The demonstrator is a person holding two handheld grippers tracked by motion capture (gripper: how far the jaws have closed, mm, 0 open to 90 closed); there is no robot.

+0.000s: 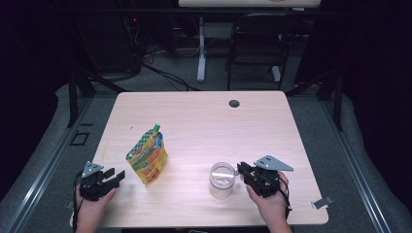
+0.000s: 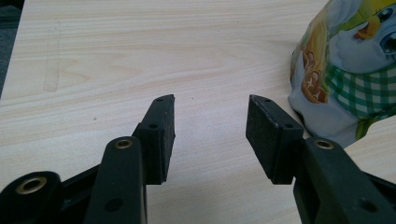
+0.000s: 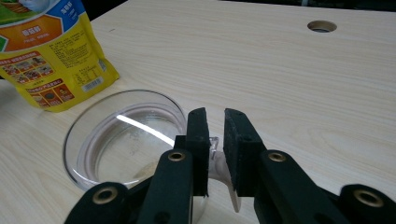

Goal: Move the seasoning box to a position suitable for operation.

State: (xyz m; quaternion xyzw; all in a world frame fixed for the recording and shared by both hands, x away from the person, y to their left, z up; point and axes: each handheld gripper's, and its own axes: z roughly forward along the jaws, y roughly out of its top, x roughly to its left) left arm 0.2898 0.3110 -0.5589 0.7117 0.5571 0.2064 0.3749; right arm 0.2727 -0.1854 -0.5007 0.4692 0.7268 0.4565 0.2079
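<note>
A clear glass mug [image 1: 222, 179] stands upright and empty at the table's front right. In the right gripper view its rim [image 3: 121, 135] lies just left of my jaws, and its clear handle [image 3: 215, 142] sits in the narrow gap between them. My right gripper [image 1: 240, 172] [image 3: 215, 116] is slightly open around that handle, and the pads do not seem to press on it. A yellow and green spouted food pouch [image 1: 147, 158] [image 3: 51, 51] stands at the front left. My left gripper [image 1: 115, 176] [image 2: 210, 112] rests open and empty beside it, with the pouch [image 2: 345, 70] to its right.
The light wooden table [image 1: 204, 121] has a round cable hole [image 1: 234, 103] [image 3: 321, 26] near its far edge. A black chair [image 1: 257, 43] and a white desk leg stand on the floor beyond. A small grey clip [image 1: 321, 202] sticks out at the front right corner.
</note>
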